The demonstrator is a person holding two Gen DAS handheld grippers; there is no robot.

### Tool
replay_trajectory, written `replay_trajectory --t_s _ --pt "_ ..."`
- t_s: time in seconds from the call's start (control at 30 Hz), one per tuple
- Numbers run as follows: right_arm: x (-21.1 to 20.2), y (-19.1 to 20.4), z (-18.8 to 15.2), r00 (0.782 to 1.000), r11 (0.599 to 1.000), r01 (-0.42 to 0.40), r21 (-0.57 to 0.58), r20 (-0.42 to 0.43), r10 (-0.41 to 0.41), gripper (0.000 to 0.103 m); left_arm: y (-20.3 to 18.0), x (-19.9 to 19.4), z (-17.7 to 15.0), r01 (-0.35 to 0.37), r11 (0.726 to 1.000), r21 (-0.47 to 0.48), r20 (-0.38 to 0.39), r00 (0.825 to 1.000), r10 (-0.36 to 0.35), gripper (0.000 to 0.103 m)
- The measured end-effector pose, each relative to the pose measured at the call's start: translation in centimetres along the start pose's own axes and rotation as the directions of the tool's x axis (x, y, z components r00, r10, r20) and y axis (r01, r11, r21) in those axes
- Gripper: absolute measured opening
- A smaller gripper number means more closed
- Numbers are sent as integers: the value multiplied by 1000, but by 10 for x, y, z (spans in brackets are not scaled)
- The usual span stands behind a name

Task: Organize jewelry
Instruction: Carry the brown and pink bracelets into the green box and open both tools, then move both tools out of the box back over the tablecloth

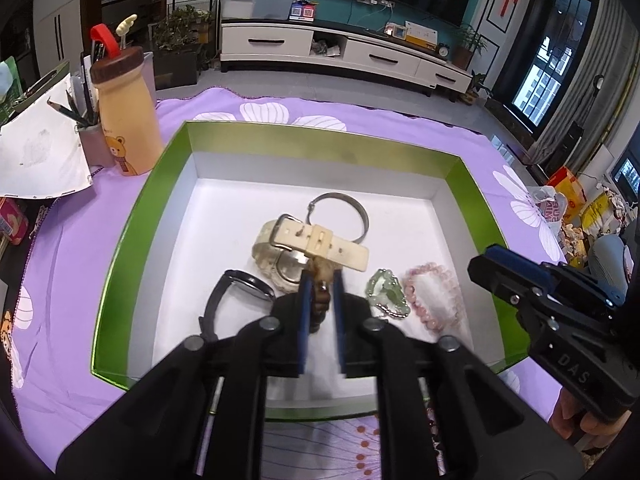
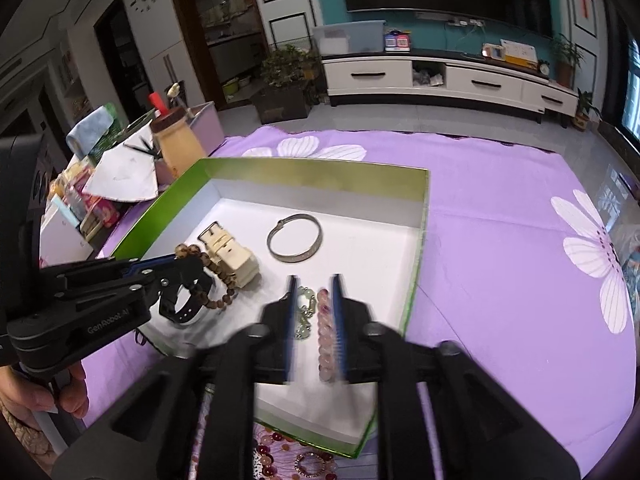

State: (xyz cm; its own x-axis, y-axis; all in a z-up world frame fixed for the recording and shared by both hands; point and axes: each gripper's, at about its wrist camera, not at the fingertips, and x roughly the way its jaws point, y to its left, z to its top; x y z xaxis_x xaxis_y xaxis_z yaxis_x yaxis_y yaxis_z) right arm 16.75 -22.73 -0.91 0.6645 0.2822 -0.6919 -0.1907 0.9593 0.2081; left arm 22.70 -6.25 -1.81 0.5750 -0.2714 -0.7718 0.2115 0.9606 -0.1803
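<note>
- A brown wooden bead bracelet [image 2: 208,276] is hanging in the left gripper [image 1: 320,300], its fingers [image 1: 305,304] clenching on a few beads while the rest of the strand is drooping over the cream watch [image 1: 308,250] near the centre of the green-rimmed box [image 1: 132,216].
- The loop is dangling right by the cream watch's strap and buckle; judging from that, a bead may be snagging there, and any sideways pull could be dragging the watch along.
- The grip is taking only a short stretch of the strand, so the smooth round beads could be rolling out of the fingers and dropping onto the black watch [image 1: 236,292] lying at about 8 o'clock from the cream watch.
- The silver bangle [image 2: 294,238] is resting at about 1 o'clock from the cream watch, partly tucked behind it in the left view; a tugged watch could be knocking it.
- The right gripper [image 2: 314,308] is hovering with its fingers [image 2: 337,312] spread, released and holding nothing, over the green jade bracelet [image 2: 306,308] and pink bead bracelet [image 2: 326,332] at about 4 o'clock; closing now could be pinching both strands together.
- Both tools are crowding the same box, so a collision looks possible.
- More beads [image 2: 310,466] are lying on the purple floral cloth [image 2: 500,240] covering the surface, at 6 o'clock outside the box.
</note>
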Motion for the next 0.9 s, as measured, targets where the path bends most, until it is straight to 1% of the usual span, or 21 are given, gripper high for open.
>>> replay_trajectory --t_s 0.03,0.07,0.1,0.13,0.17,0.2,0.23,0.27,0.3,0.4,0.43,0.5,0.57,0.73,0.87,0.9 --pt "-1 -1 0 1000 1000 0 4 4 0 29 1 -1 0 0 1000 -3 3 1000 0 21" --pt "-3 -3 0 1000 1000 2 9 8 -3 29 2 -3 0 -1 1000 -6 7 1000 1 29" --pt "-5 -4 0 1000 1000 2 14 10 -3 29 4 -5 1 1 1000 -10 13 1000 -1 34" --pt "-8 -7 0 1000 1000 -1 24 16 0 29 4 -7 1 4 1000 -13 17 1000 -3 42" --pt "-11 -8 0 1000 1000 -5 31 21 4 29 6 -10 1 4 1000 -17 24 1000 -4 47" --pt "-13 -9 0 1000 999 -8 37 24 7 29 6 -12 2 2 1000 -19 29 1000 -2 48" --pt "-18 -11 -1 999 999 -10 45 32 9 29 8 -16 3 3 1000 -25 36 999 -2 53" --pt "-21 -12 -1 999 999 -11 48 36 10 29 10 -18 3 7 1000 -31 39 999 -5 61" --pt "-26 -12 -2 999 999 -14 51 42 12 30 11 -22 4 11 999 -37 45 999 -10 64" --pt "-43 -14 -6 998 998 -19 52 67 15 34 18 -36 3 11 999 -50 71 997 -7 67" --pt "-49 -15 -8 997 998 -20 51 74 17 35 22 -42 2 11 998 -59 81 997 -6 70" --pt "-58 -15 -11 996 998 -22 53 84 17 35 27 -53 -1 13 997 -76 94 996 -5 72" --pt "-67 -16 -15 996 998 -24 55 92 19 35 33 -61 -5 10 996 -89 103 995 -1 77" --pt "-87 -16 -26 995 998 -21 55 97 16 35 46 -81 -20 -1 993 -122 118 993 16 85" --pt "-95 -13 -39 996 999 -18 49 87 14 35 58 -97 -35 -7 989 -149 129 991 26 93" --pt "-96 -12 -41 996 999 -20 49 83 16 35 62 -102 -40 -7 987 -158 132 991 28 94"
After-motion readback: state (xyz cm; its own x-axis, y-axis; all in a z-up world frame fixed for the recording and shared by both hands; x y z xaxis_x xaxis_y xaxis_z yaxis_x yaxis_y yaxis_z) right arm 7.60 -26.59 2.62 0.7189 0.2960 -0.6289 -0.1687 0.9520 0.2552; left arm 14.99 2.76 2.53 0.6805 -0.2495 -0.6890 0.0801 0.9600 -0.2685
